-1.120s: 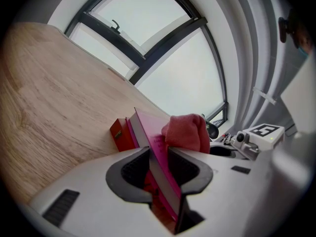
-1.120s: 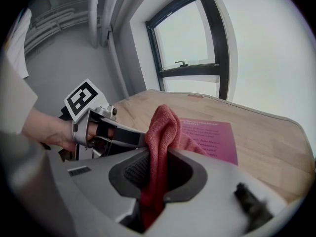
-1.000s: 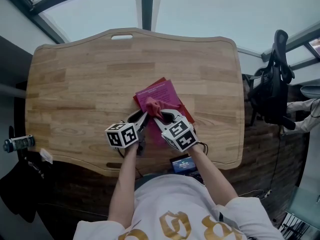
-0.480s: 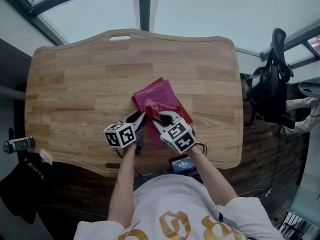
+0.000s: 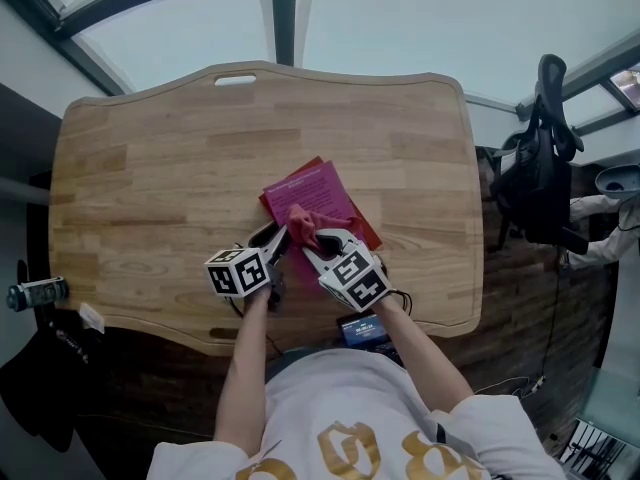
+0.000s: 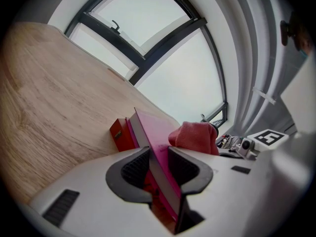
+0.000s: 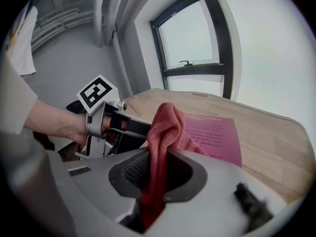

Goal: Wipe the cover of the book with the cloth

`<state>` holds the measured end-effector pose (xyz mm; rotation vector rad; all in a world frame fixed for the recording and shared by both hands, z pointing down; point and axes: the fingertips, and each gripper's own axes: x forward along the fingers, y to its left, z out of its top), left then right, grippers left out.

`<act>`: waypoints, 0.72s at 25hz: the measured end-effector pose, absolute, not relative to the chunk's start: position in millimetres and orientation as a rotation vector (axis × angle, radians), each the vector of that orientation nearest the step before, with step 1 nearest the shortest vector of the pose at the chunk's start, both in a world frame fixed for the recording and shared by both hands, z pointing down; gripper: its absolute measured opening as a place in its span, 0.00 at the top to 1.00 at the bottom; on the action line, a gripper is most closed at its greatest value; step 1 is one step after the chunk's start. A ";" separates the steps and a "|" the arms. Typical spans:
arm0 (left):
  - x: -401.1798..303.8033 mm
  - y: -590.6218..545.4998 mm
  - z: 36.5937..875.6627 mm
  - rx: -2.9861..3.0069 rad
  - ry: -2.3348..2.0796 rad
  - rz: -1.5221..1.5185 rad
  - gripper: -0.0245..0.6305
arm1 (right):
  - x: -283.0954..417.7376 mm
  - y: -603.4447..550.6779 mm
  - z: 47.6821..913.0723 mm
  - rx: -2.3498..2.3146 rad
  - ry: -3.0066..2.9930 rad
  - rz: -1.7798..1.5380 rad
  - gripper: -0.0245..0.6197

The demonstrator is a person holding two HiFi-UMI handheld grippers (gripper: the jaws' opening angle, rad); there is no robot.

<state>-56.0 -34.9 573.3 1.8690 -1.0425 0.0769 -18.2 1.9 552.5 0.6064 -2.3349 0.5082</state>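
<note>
At frame centre the book (image 5: 320, 188) is pinched edgewise by the left gripper (image 6: 158, 159); the cloth (image 7: 165, 122) (bunched, red), clamped in the right gripper (image 7: 157, 168), should be pressed flat and swept across the cover.

The table (image 5: 150, 168) is viewed steeply from above by the head camera. Each gripper view is taken close along its own jaws; the book (image 5: 320, 190) and cloth (image 5: 303, 223) are shared by all three.
</note>
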 end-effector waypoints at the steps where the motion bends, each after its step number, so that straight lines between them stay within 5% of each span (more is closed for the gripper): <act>1: -56.0 -34.9 573.2 1.869 -1.042 0.077 0.77 | -18.1 2.4 552.6 0.606 -2.334 0.509 0.85; 18: -56.3 -35.2 573.8 1.863 -1.035 0.068 0.77 | -18.4 14.3 553.1 0.572 -2.338 0.507 0.85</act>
